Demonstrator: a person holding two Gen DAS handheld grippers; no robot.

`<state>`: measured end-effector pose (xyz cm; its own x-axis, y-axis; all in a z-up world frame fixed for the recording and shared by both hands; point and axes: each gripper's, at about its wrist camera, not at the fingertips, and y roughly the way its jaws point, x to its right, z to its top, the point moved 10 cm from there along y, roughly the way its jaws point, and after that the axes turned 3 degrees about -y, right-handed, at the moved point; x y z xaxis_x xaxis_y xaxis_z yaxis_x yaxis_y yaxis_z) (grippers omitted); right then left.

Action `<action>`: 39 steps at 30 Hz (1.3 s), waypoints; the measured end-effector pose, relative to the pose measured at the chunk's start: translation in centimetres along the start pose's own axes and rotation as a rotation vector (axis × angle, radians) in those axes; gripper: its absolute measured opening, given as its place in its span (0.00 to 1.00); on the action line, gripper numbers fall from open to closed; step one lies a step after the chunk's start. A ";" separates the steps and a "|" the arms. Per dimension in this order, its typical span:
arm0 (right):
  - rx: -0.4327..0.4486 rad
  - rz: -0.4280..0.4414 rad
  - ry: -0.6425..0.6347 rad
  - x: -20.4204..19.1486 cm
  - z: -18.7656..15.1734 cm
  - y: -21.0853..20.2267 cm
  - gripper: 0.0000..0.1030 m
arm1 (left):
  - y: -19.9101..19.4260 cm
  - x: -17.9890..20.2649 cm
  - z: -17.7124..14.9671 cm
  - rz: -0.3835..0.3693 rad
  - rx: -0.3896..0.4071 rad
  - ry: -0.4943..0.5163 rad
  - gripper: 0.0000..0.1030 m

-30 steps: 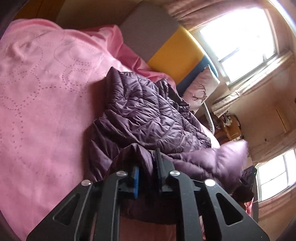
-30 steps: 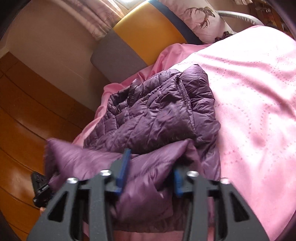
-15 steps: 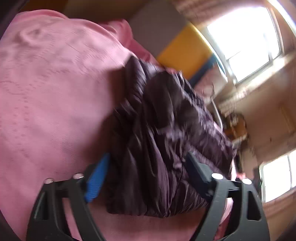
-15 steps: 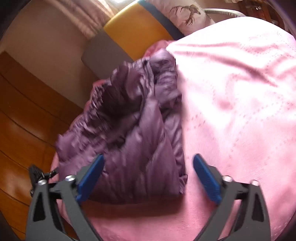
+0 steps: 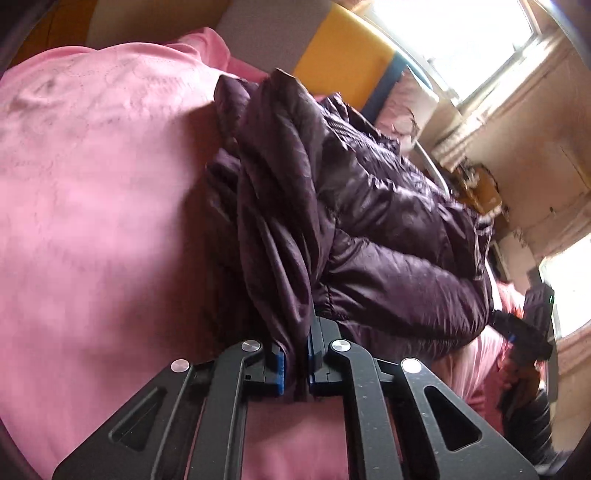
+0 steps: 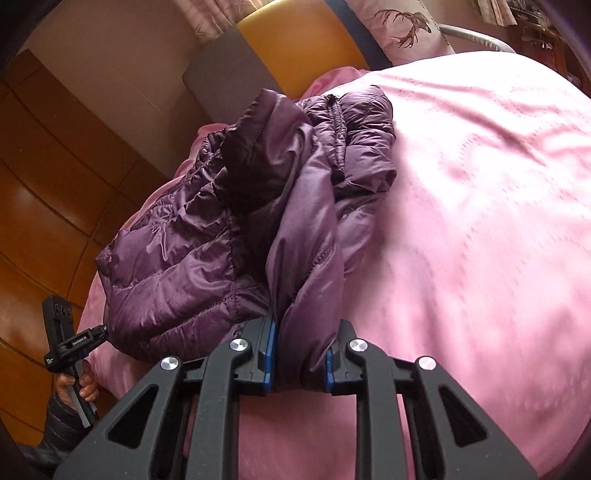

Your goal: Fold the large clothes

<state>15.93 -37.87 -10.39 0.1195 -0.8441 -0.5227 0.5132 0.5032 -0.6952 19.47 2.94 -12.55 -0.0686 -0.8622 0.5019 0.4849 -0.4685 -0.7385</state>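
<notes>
A purple quilted puffer jacket (image 5: 369, 221) lies bunched on a pink bedspread (image 5: 92, 203). My left gripper (image 5: 295, 363) is shut on a fold of the jacket's near edge. In the right wrist view the same jacket (image 6: 192, 251) lies on the bedspread (image 6: 480, 221). My right gripper (image 6: 299, 360) is shut on a thick fold of its near edge. The left gripper also shows at the far left of the right wrist view (image 6: 74, 341), and the right gripper at the far right of the left wrist view (image 5: 524, 332).
A grey, yellow and blue headboard (image 6: 295, 40) and a deer-print pillow (image 6: 399, 26) stand behind the jacket. A wooden wardrobe (image 6: 44, 177) lies left of the bed. Bright windows (image 5: 472, 40) are on the far wall.
Both grippers were shut on the jacket a second ago, opened wide half a second ago, and have now shut again on folds of its near edge. The jacket is more bunched.
</notes>
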 end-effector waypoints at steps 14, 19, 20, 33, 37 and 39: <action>-0.104 -0.081 -0.165 -1.1 -5.4 -5.9 0.46 | -6.4 1.2 -9.1 -0.057 -0.045 0.005 0.08; 0.023 -0.108 -0.211 -2.7 -2.3 -7.3 0.72 | -7.1 0.6 -5.8 -0.023 0.030 0.022 0.52; 0.042 -0.127 -0.213 -2.7 -1.5 -7.2 0.78 | -7.3 0.4 -5.2 -0.015 0.050 0.015 0.55; 0.047 -0.183 -0.237 -2.1 1.8 -1.5 0.49 | -5.5 0.3 -1.8 -0.055 0.094 -0.006 0.48; 0.069 -0.174 -0.224 -2.4 1.5 -3.0 0.16 | -4.3 1.2 -1.8 -0.023 0.085 0.061 0.07; 0.091 -0.166 -0.240 -3.2 1.6 -4.3 0.13 | -5.1 1.3 -1.8 -0.029 0.114 0.066 0.05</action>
<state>14.69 -37.59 -4.91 0.2197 -0.9384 -0.2668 0.6155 0.3455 -0.7084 15.28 3.87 -8.92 -0.1393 -0.8614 0.4885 0.5778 -0.4713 -0.6663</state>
